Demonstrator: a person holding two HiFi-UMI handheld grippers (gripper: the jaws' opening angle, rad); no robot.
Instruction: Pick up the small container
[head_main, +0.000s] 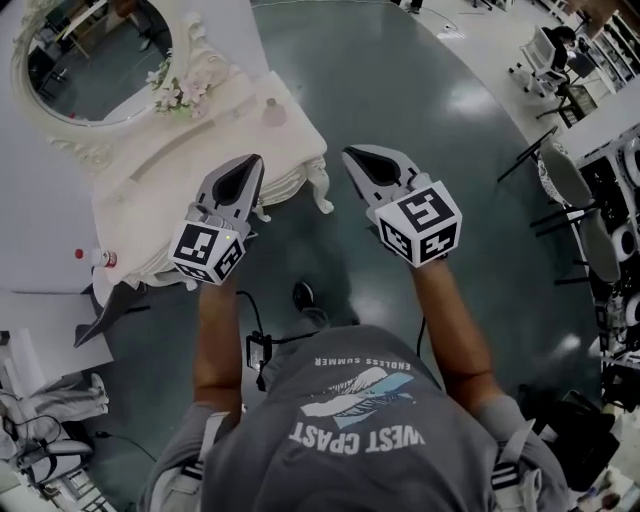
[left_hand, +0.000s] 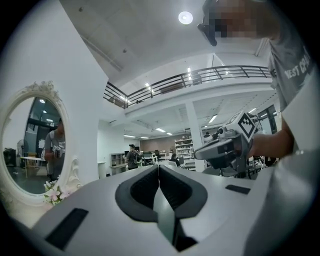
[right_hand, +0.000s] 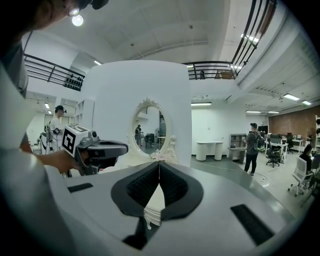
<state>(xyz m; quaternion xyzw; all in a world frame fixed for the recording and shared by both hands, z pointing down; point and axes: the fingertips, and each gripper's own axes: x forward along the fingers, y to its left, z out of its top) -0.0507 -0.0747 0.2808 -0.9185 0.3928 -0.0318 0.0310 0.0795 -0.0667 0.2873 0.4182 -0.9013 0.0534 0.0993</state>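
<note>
**Nothing picked up yet: both tongs shut and empty, short of the container**

The left tongs (head_main: 250, 170) and the right tongs (head_main: 362, 162) are both closed. Each gripper view shows the pads together with nothing between them. In the head view they are held side by side, pointing about level toward the white surface (head_main: 170, 190) that carries a mirror (head_main: 95, 55) and flowers (head_main: 180, 92). The left tongs overlap the surface's front edge in that view. The right tongs are over the floor (head_main: 400, 90), just beside the surface's right corner. Neither touches anything.

The small container (head_main: 272, 112) is most likely the pale, rounded thing standing near the right end of the surface, beyond both tips and apart from them. It is too small to make out further. A red-capped bottle (head_main: 97, 258) sits far to the left, well apart.

I judge the task to be at the approach, with no part of the pick done. One pair of tongs must open, come around the container, close on it and lift. The left pair looks the nearer.
</note>
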